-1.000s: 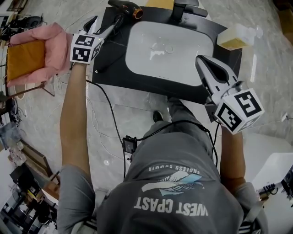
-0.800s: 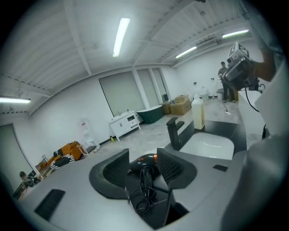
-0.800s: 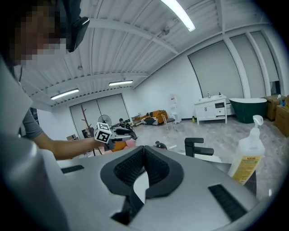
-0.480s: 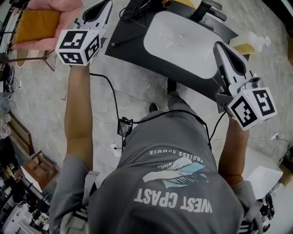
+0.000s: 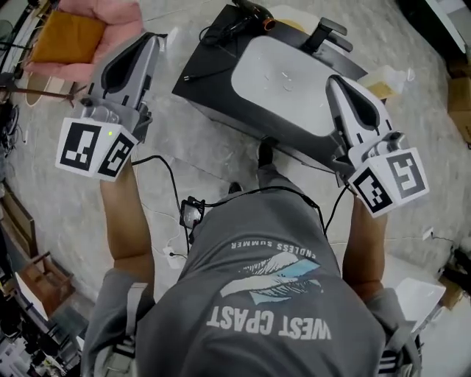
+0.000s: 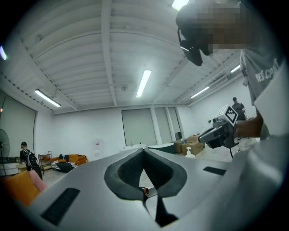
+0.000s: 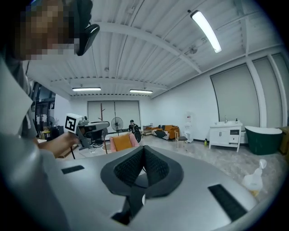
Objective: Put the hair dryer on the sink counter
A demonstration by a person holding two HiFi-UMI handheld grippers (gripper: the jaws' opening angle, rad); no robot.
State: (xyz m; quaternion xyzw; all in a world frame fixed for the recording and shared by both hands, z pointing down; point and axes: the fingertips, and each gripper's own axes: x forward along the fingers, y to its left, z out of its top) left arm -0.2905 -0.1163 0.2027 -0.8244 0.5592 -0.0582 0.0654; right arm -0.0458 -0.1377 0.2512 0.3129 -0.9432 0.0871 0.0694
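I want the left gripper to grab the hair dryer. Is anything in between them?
Nothing visible blocks it. The left gripper, shut and empty, is off the left side of the counter. The hair dryer lies at the counter's far edge, behind the basin. Only a black cord lies flat between them.

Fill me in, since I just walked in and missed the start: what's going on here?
A person stands at a black sink counter with a claw in each hand. The left claw and the right claw are both shut and hold nothing. Neither touches anything on the counter. The hair dryer lies on the counter's far left corner, beside the white basin, so it looks already put down.
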